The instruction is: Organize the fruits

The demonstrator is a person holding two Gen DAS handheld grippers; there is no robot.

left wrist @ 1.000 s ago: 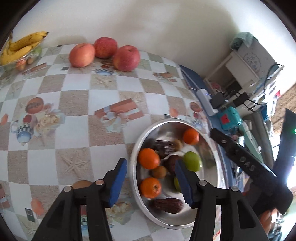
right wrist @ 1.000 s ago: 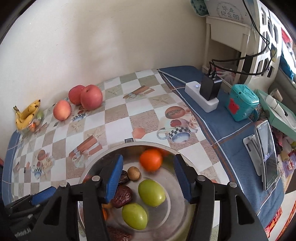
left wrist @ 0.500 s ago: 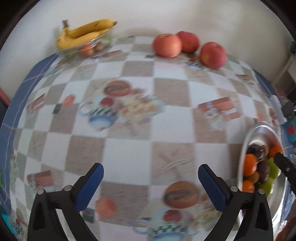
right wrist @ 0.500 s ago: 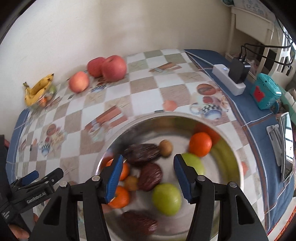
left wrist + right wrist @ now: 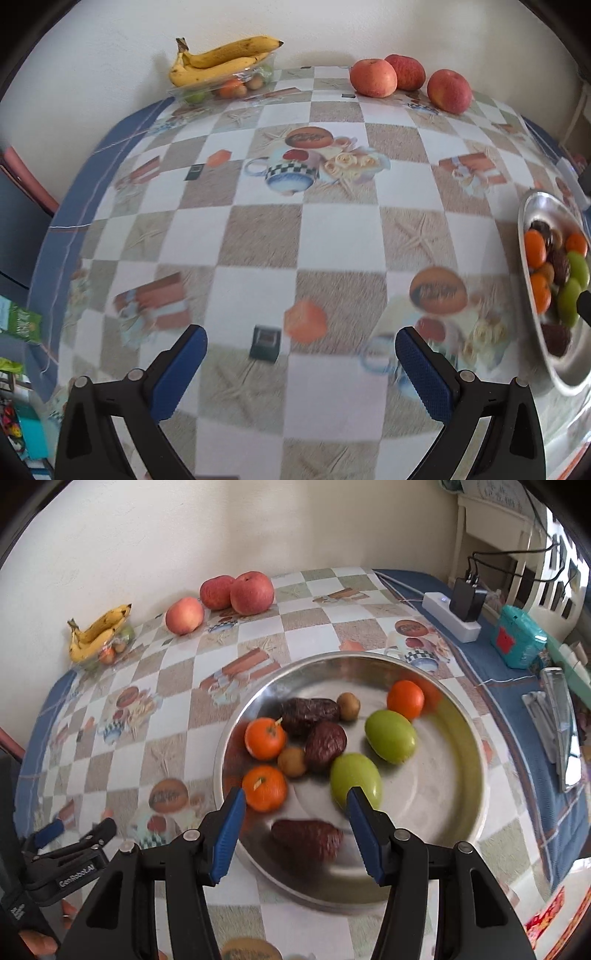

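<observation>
A steel bowl [image 5: 458,738] on the checkered tablecloth holds oranges [image 5: 265,737], green fruits [image 5: 390,736], dark red dates [image 5: 325,746] and small brown fruits. My right gripper [image 5: 295,806] hovers open above the bowl's near rim, over a dark date [image 5: 306,840]. My left gripper [image 5: 300,349] is open and empty above bare tablecloth, with the bowl [image 5: 532,206] at its far right. It also shows in the right wrist view, left gripper [image 5: 74,830], low on the left. Three apples [image 5: 373,77] and a tray of bananas [image 5: 218,61] sit by the wall.
A white power strip [image 5: 450,616] with a black plug, a teal box [image 5: 521,635] and a phone [image 5: 561,723] lie on the blue cloth right of the bowl. The table's left edge [image 5: 62,229] drops off beside a dark chair.
My left gripper has swung left from over the bowl to over bare tablecloth and opened wider. My right gripper has risen and pulled back toward the bowl's near side, staying open.
</observation>
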